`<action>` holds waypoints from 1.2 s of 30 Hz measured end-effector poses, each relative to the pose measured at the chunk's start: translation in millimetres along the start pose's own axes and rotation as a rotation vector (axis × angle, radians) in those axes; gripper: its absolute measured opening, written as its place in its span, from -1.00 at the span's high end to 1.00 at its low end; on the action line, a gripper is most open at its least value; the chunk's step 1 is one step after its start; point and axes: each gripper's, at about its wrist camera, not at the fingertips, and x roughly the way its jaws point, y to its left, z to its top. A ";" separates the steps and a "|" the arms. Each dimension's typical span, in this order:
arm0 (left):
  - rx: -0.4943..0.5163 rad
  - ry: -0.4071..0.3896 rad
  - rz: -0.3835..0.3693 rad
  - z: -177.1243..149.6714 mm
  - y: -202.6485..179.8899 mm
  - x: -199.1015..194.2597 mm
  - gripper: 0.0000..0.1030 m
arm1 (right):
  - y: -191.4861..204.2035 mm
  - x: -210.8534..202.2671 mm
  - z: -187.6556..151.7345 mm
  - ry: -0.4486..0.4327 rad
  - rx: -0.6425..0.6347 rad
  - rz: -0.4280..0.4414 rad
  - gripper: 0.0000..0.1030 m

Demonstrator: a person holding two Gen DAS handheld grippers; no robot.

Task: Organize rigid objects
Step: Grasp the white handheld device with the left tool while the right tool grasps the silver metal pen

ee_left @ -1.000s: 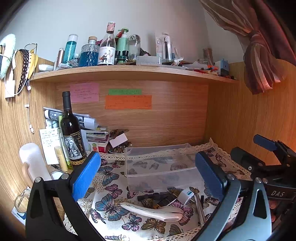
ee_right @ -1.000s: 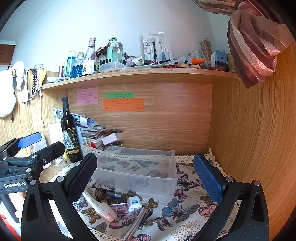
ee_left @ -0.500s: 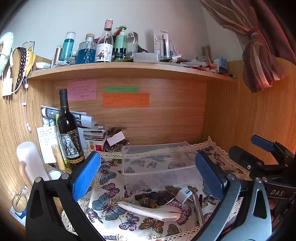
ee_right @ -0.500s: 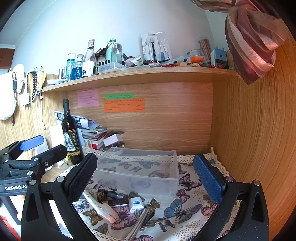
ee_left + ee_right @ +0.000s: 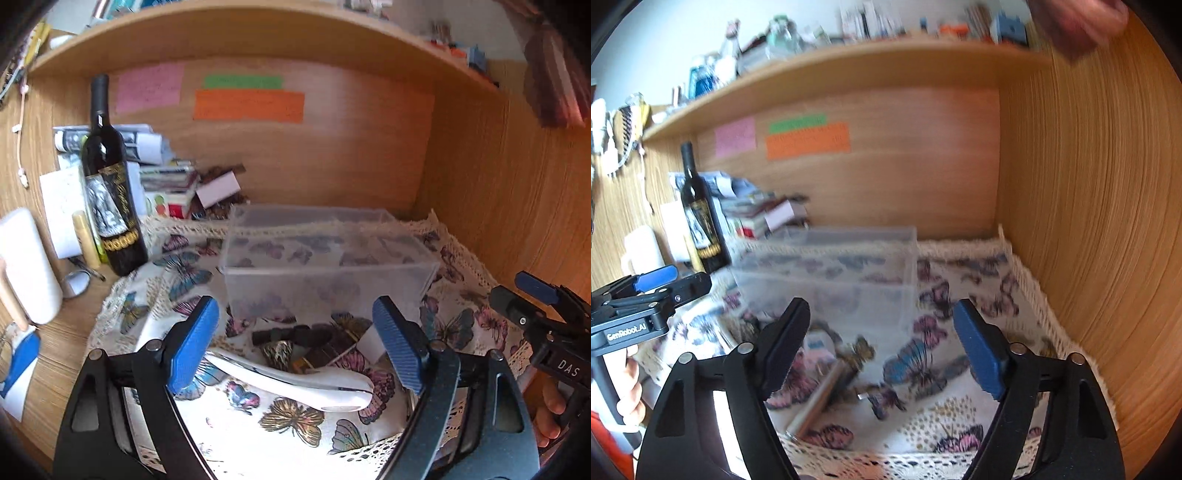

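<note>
A clear plastic bin stands on the butterfly cloth and looks empty. In front of it lie a long white handheld device, dark small items and a white adapter. My left gripper is open and empty, just above the white device. My right gripper is open and empty, over a silver pen-like stick in front of the bin. The right wrist view is blurred.
A dark wine bottle stands left of the bin, with papers and small boxes behind it. A white cylinder stands at far left. Wooden walls close the back and right. A cluttered shelf hangs overhead.
Both grippers have tilted down and moved in toward the objects in front of the bin. Their jaws stay open.
</note>
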 end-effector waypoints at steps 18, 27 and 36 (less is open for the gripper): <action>0.015 0.213 0.062 -52.1 -3.6 52.0 -0.65 | 13.0 40.8 -34.0 0.216 -0.021 0.148 -0.17; -0.046 0.231 0.119 -72.6 33.6 24.4 -0.65 | 33.3 46.6 -43.8 0.278 -0.052 0.203 0.22; -0.010 0.214 0.177 -93.1 40.7 15.1 -0.61 | 44.0 52.6 -56.2 0.338 -0.052 0.227 0.40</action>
